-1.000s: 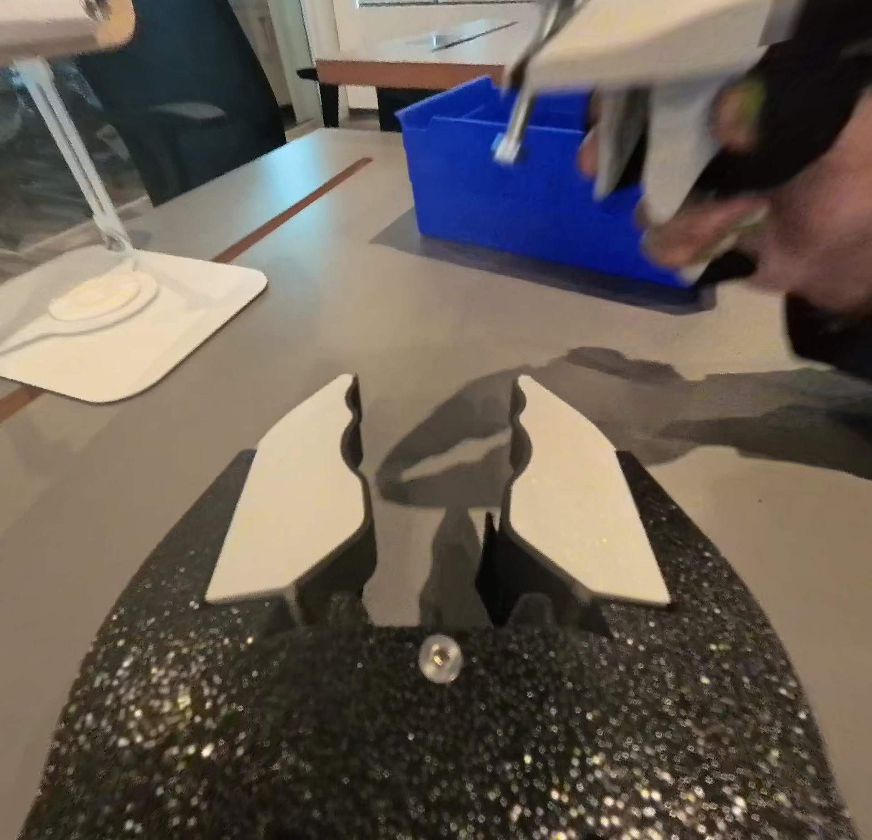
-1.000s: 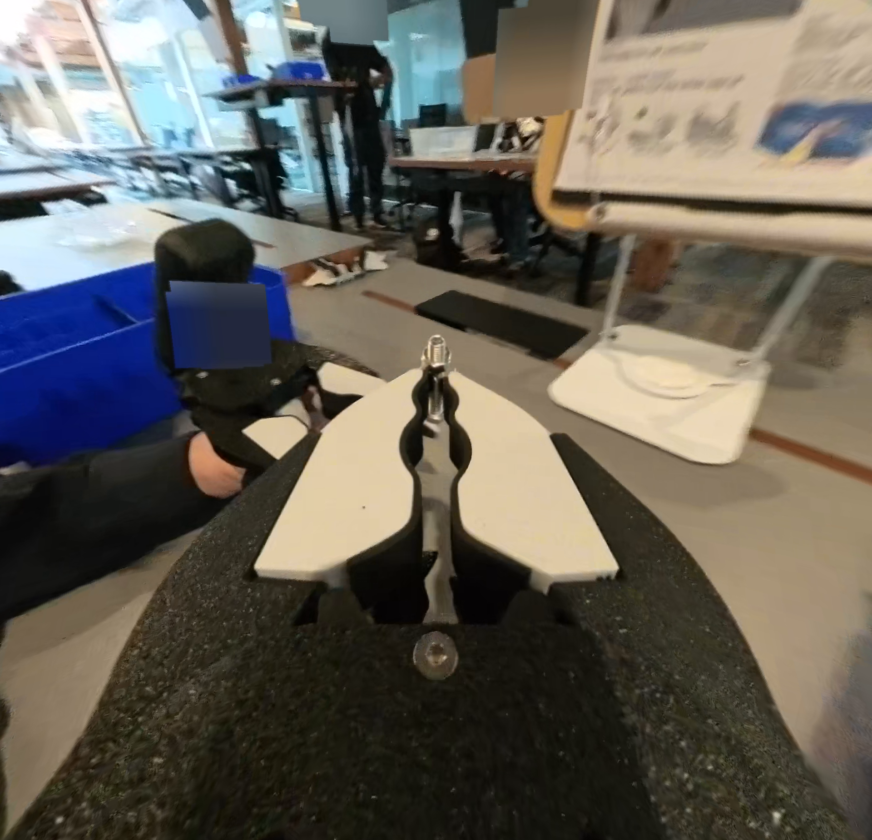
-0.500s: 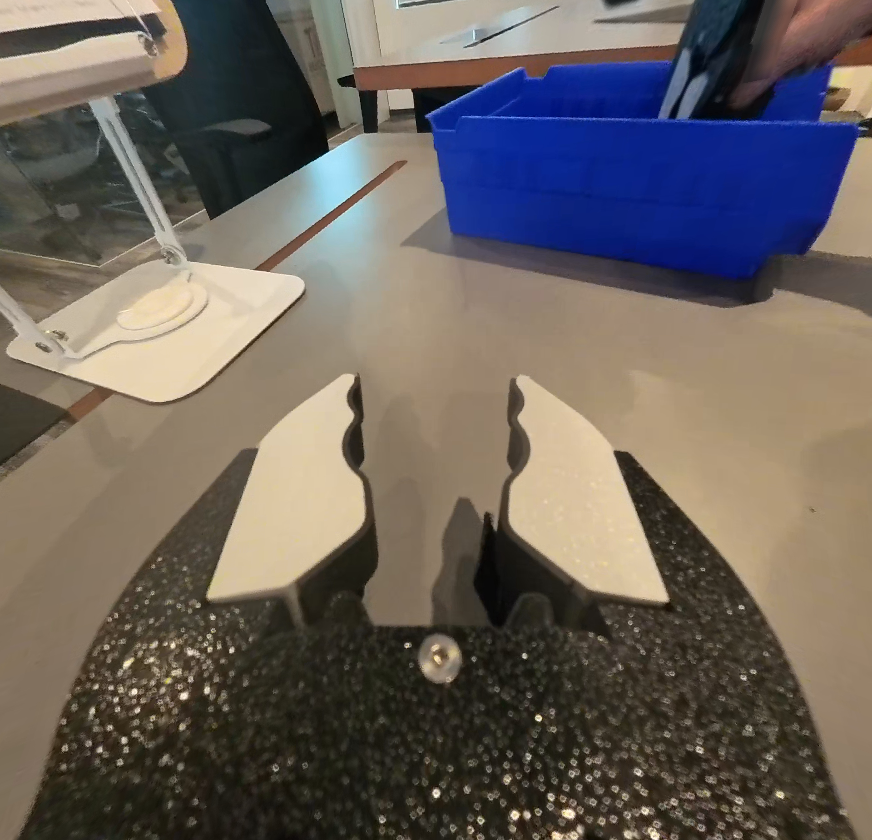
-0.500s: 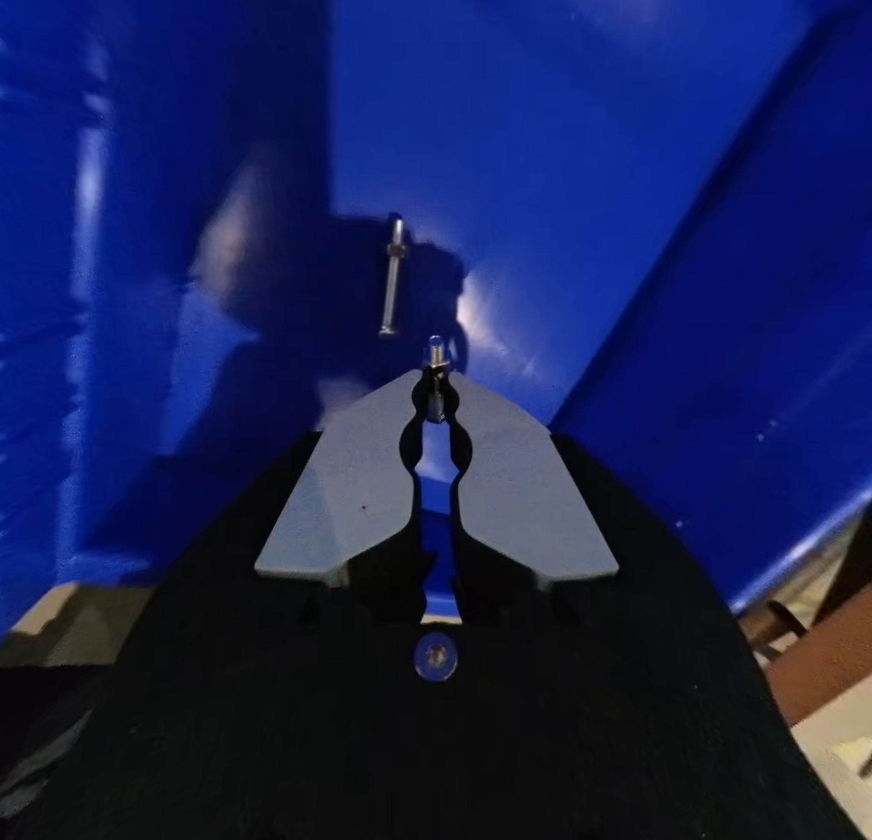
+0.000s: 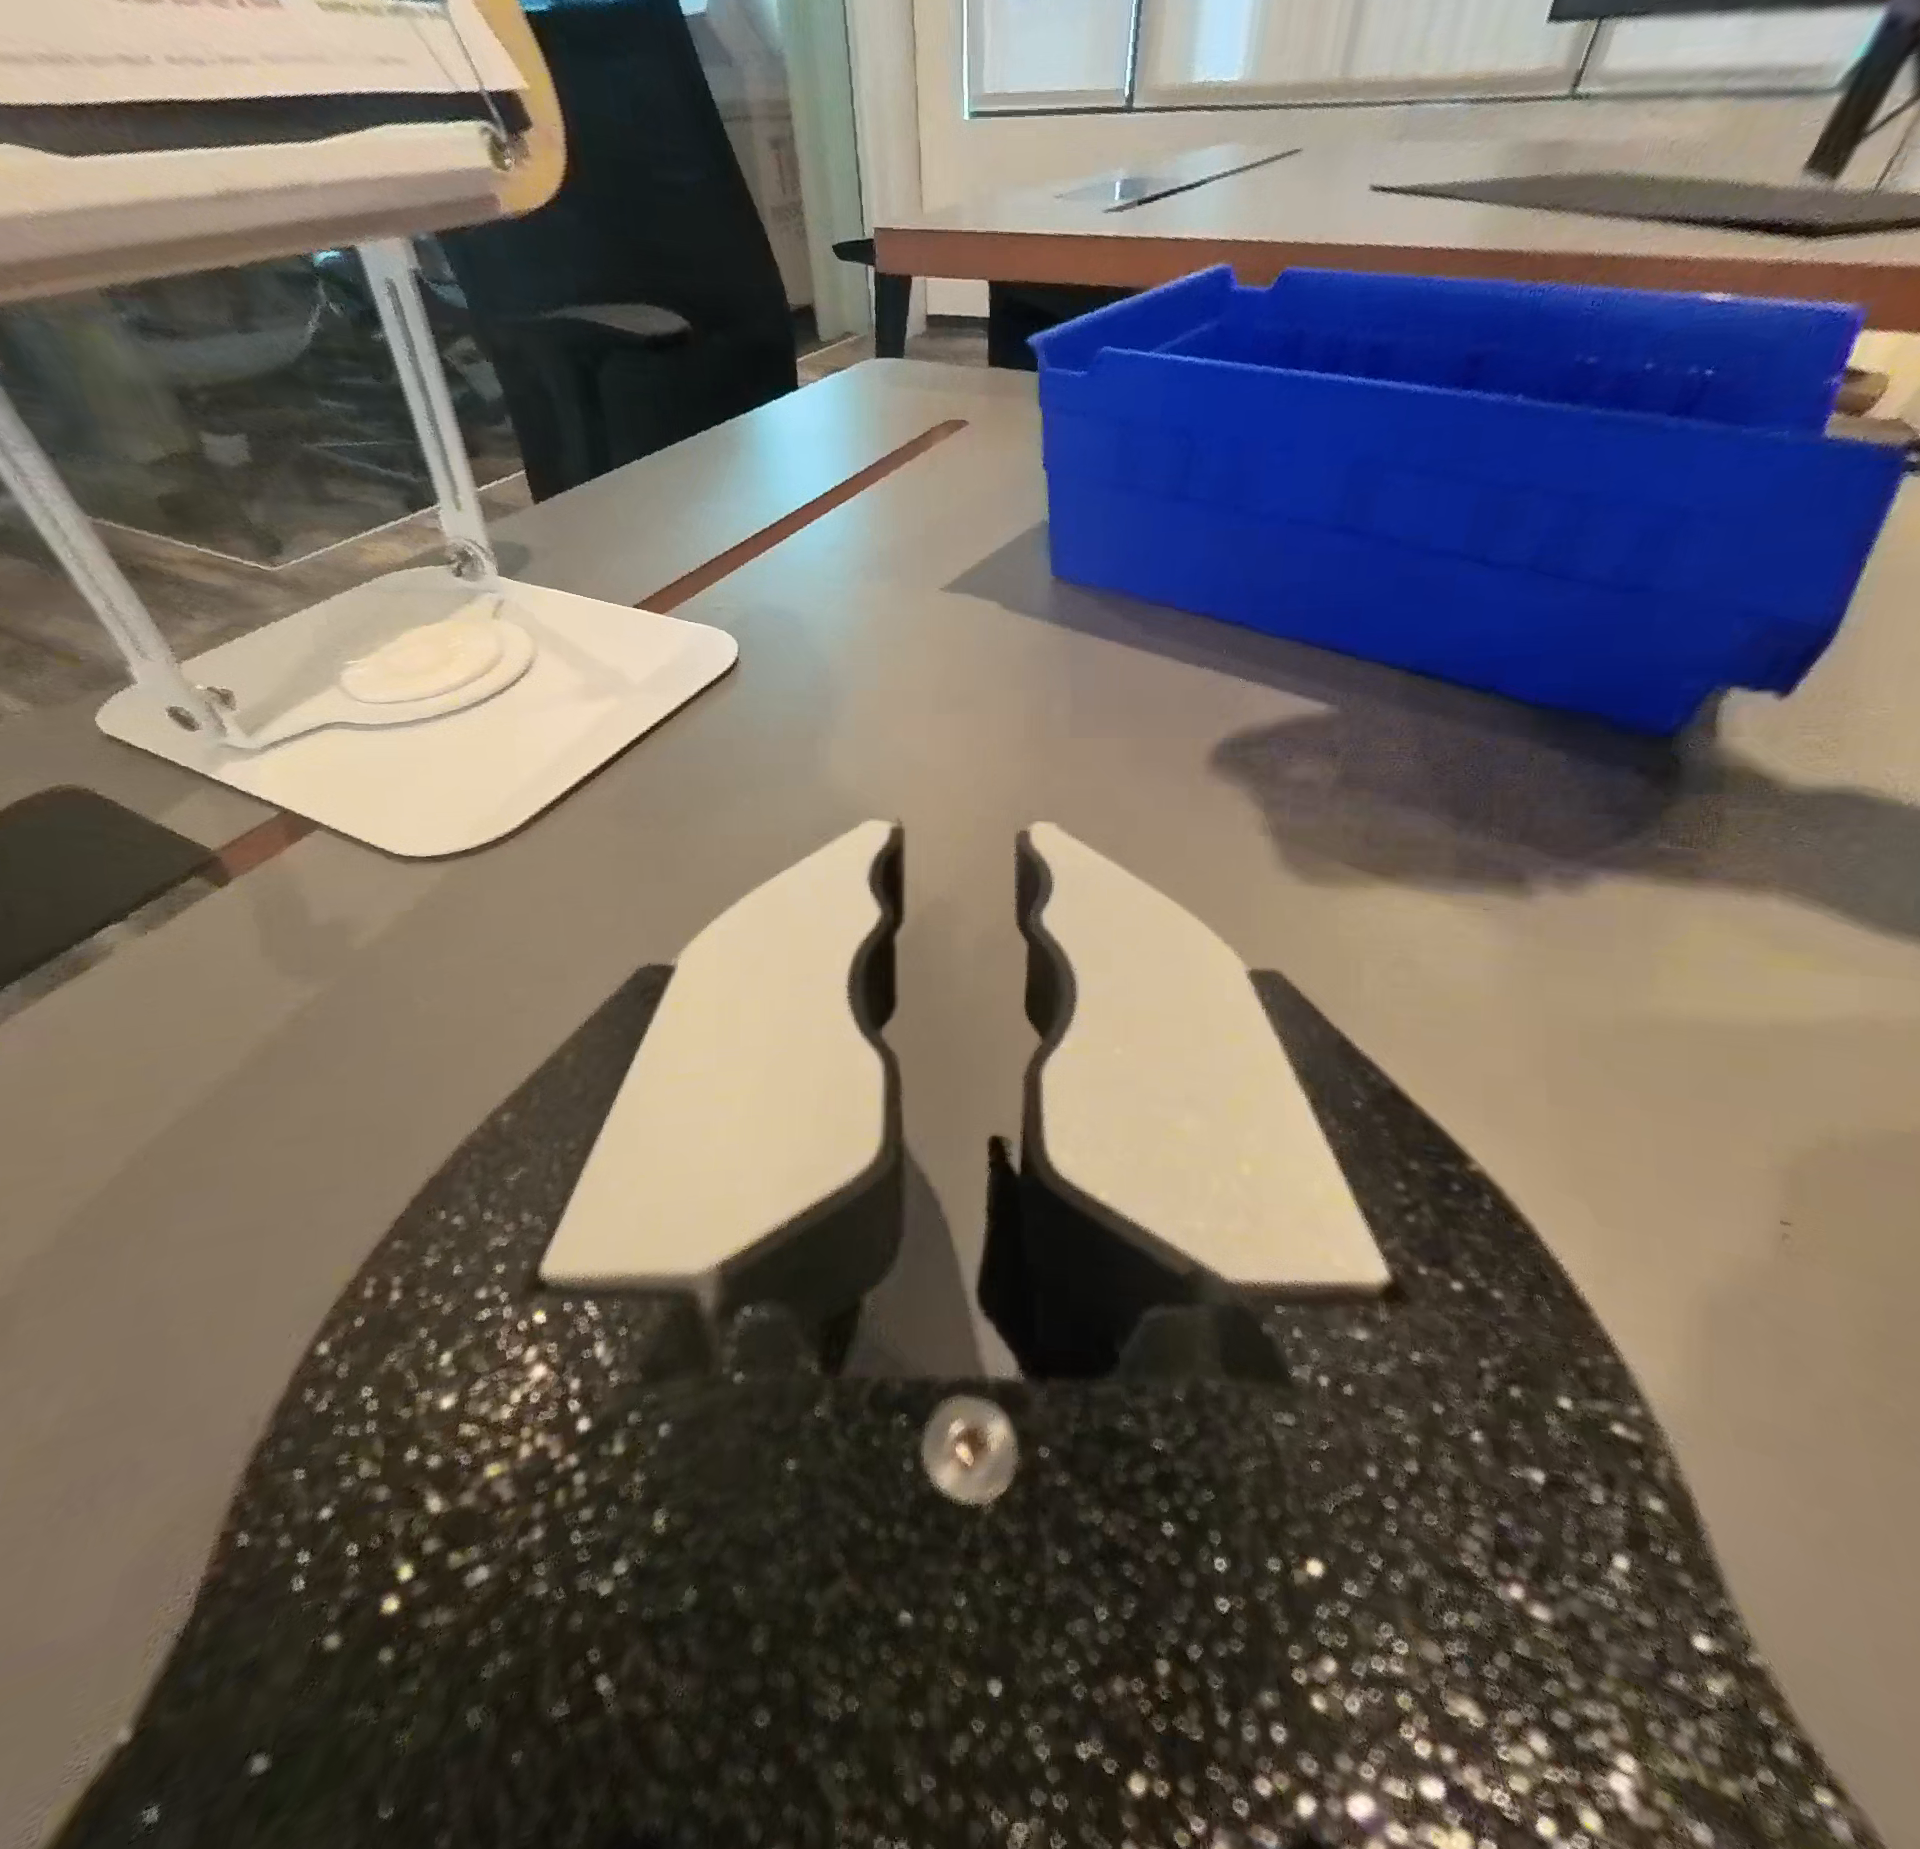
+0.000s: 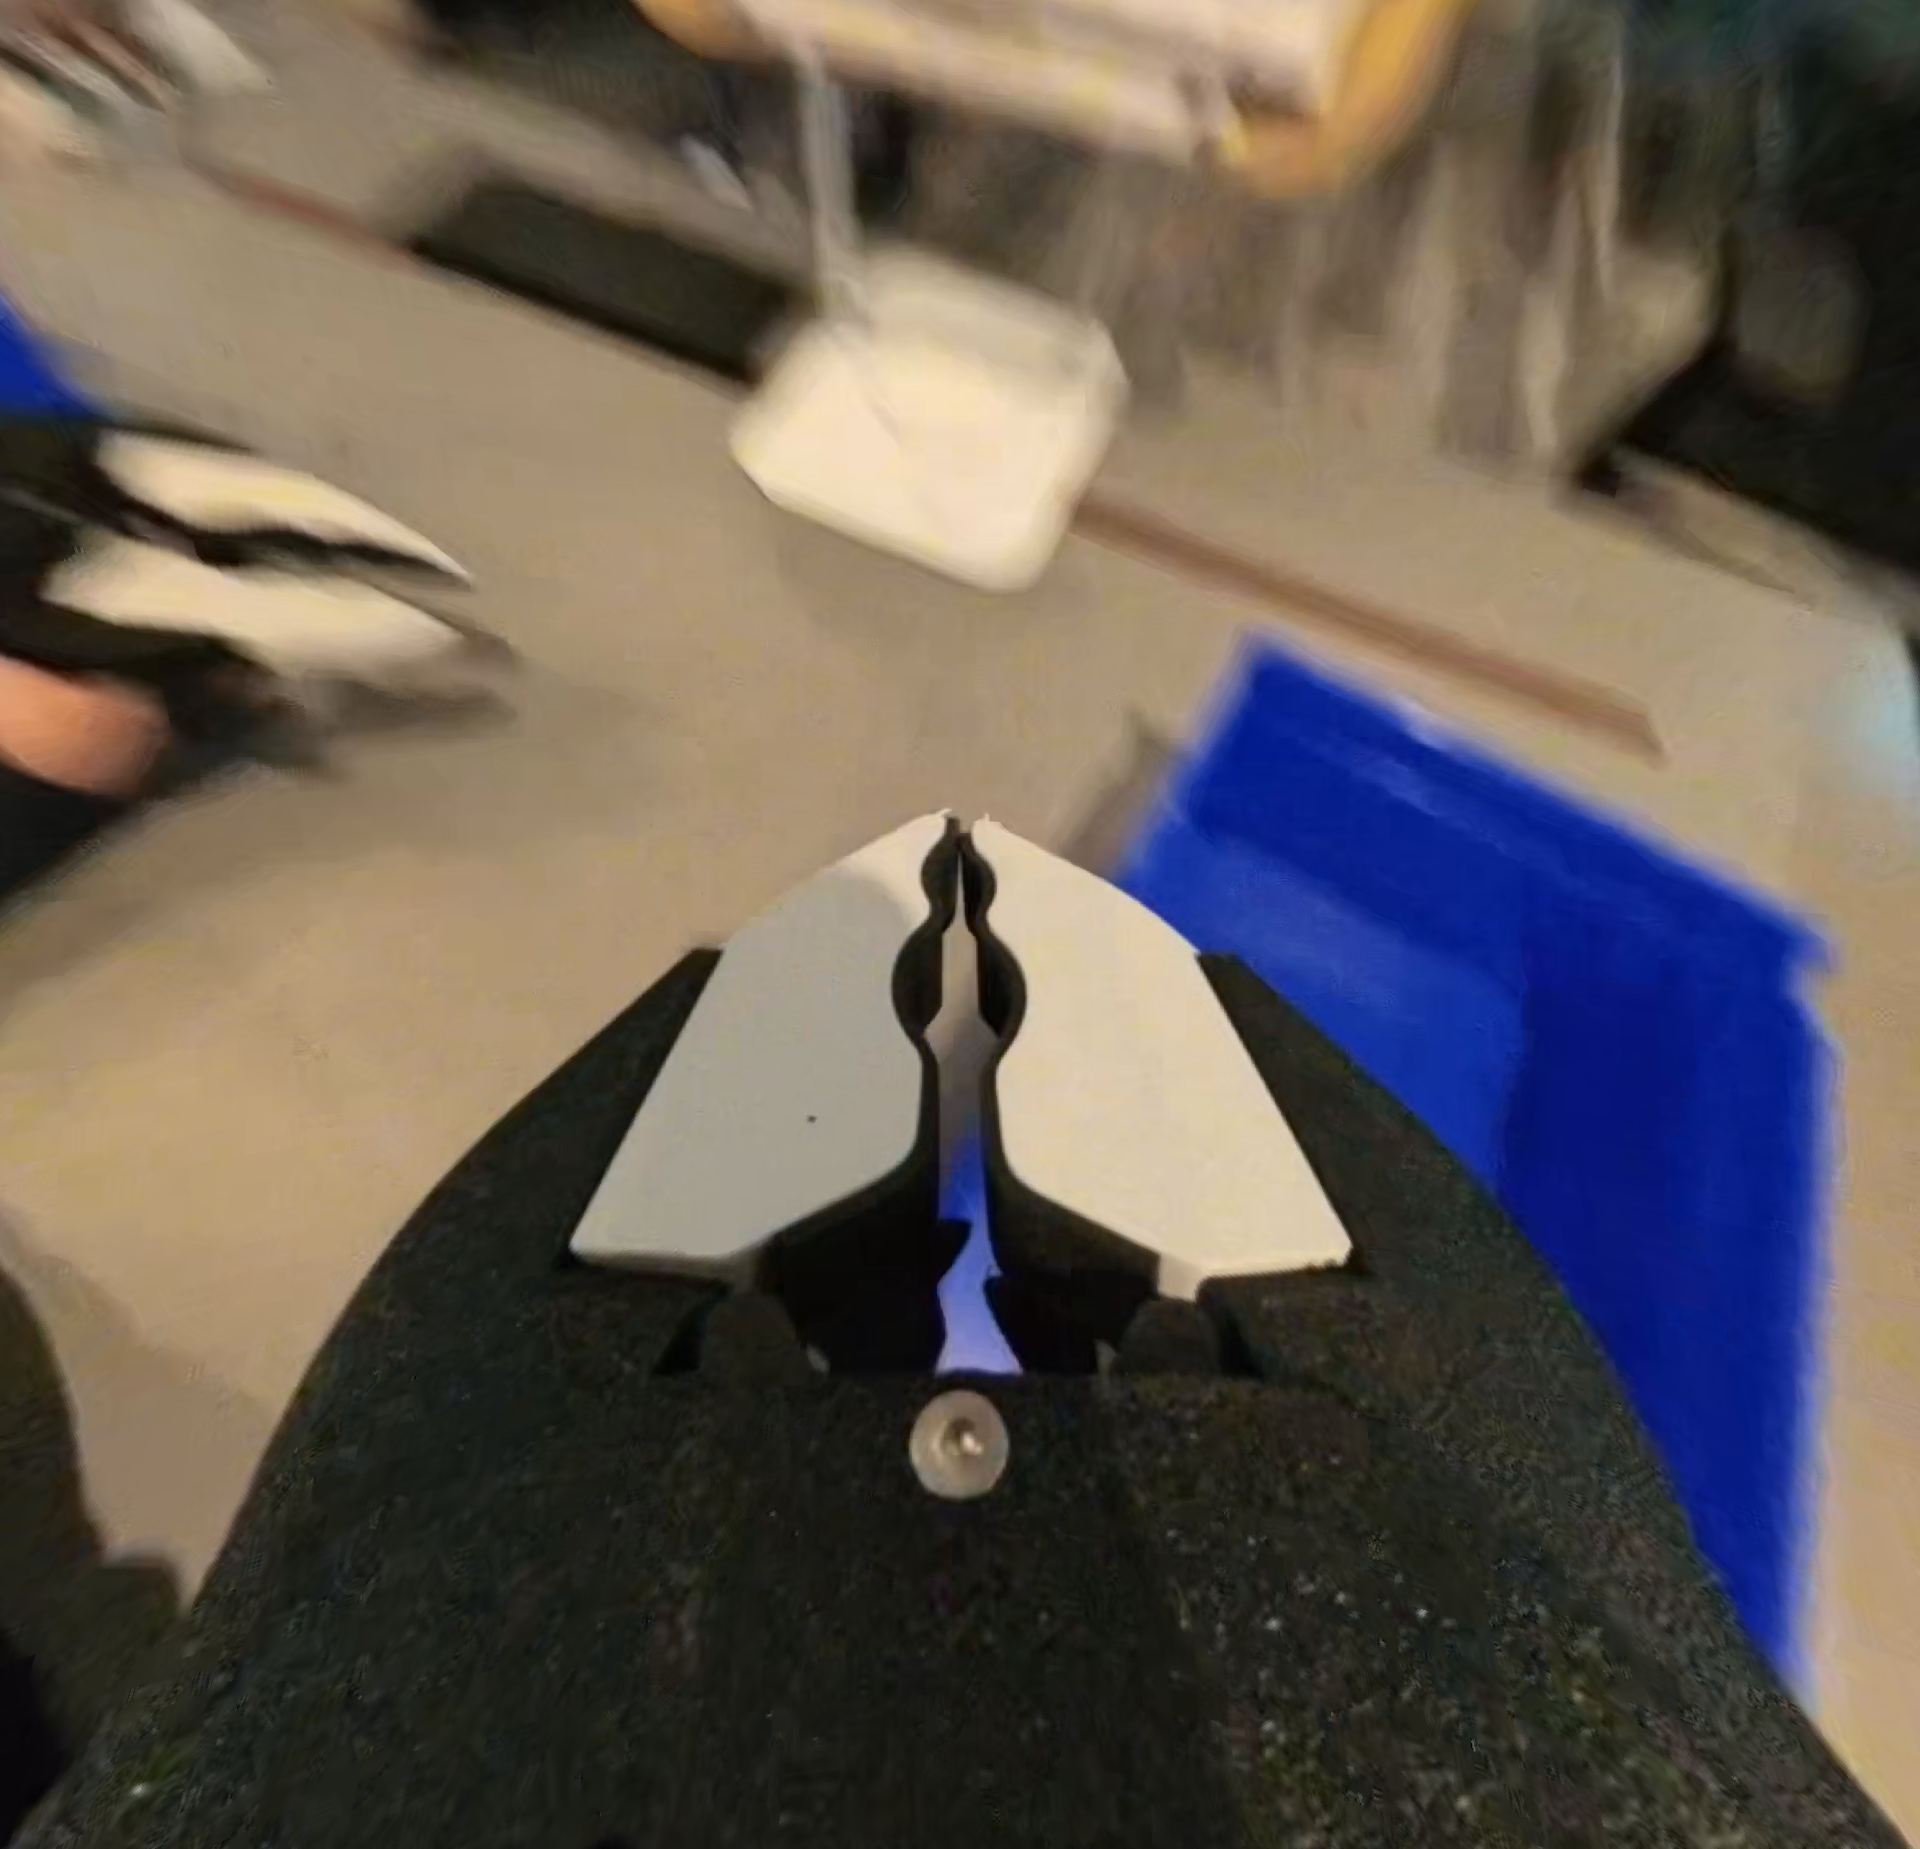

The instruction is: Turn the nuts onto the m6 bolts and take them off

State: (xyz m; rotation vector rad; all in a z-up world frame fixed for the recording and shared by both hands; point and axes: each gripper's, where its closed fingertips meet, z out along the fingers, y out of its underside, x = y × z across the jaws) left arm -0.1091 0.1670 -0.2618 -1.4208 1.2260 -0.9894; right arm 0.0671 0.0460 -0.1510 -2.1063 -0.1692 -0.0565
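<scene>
Our left tool (image 5: 957, 843) hangs empty with a narrow gap, bin (image 5: 1455, 490) ahead-right on the surface (image 5: 1039, 708). Right tool (image 6: 964, 818) is pinched together, empty, bin just right. Can't spot bolts.

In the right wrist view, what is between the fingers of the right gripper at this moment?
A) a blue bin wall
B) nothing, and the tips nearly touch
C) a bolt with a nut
B: the right gripper shows fingertips almost together with no bolt or nut between them.
</scene>
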